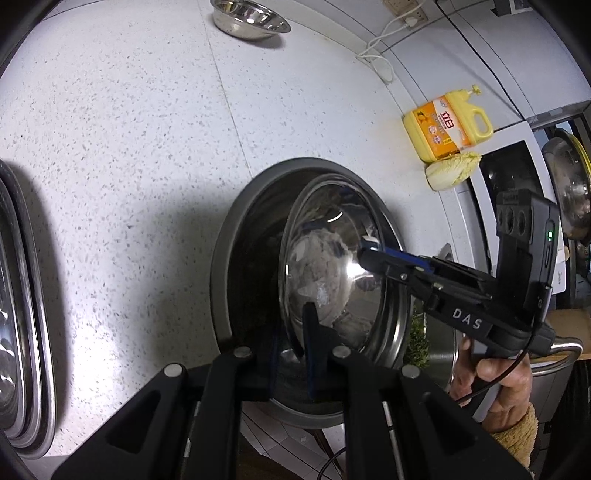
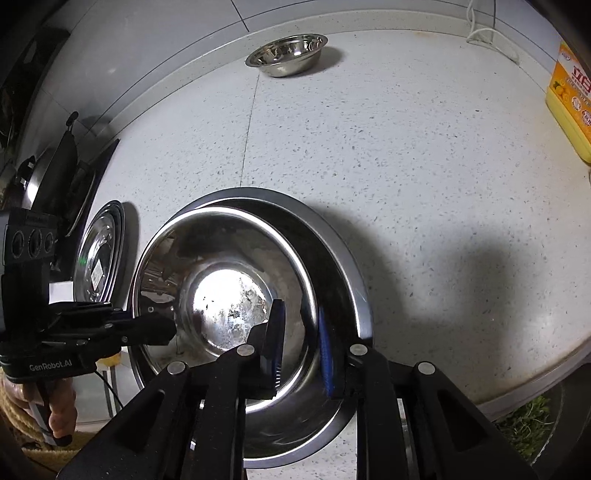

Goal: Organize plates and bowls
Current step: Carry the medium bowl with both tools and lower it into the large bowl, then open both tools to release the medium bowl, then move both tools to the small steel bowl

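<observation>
Clamped on the near rim of a shiny steel bowl [image 1: 332, 273], the left hand-held gripper [image 1: 295, 354] tilts it inside a larger dark-rimmed bowl [image 1: 236, 258] on the speckled white table [image 1: 129, 147], while the right hand-held gripper [image 1: 369, 251] pinches the bowl's far rim and a small steel bowl [image 1: 251, 18] sits well apart near the wall. From the right wrist, the right hand-held gripper [image 2: 299, 350] is closed on the steel bowl's [image 2: 221, 295] rim, the left one [image 2: 162, 328] grips the opposite edge, stacked plates [image 2: 99, 254] lie just beside, and a yellow detergent jug [image 2: 572, 103] stands far right.
</observation>
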Demonstrator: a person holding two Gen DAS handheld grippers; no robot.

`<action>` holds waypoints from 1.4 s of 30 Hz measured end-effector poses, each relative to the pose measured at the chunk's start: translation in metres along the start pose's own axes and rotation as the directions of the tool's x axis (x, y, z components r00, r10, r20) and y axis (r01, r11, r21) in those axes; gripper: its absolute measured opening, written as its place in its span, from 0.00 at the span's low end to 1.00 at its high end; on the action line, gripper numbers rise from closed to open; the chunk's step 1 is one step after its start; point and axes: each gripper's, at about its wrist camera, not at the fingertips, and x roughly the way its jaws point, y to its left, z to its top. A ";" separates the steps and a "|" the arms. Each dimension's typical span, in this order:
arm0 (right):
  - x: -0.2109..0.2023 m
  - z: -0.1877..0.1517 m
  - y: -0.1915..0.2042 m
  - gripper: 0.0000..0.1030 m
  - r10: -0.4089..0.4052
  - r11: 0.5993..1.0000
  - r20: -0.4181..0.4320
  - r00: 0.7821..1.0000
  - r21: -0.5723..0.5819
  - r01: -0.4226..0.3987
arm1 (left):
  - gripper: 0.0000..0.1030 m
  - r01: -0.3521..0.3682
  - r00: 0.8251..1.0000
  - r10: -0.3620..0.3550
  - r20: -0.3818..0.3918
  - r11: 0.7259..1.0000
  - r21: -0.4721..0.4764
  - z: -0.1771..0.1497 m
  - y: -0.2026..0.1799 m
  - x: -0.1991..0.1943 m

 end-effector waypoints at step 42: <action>-0.117 0.049 -0.108 0.40 -0.113 0.994 0.253 0.961 0.022 0.111 | 0.44 -0.031 0.955 0.032 0.295 0.999 -0.011 0.066 0.003 -0.083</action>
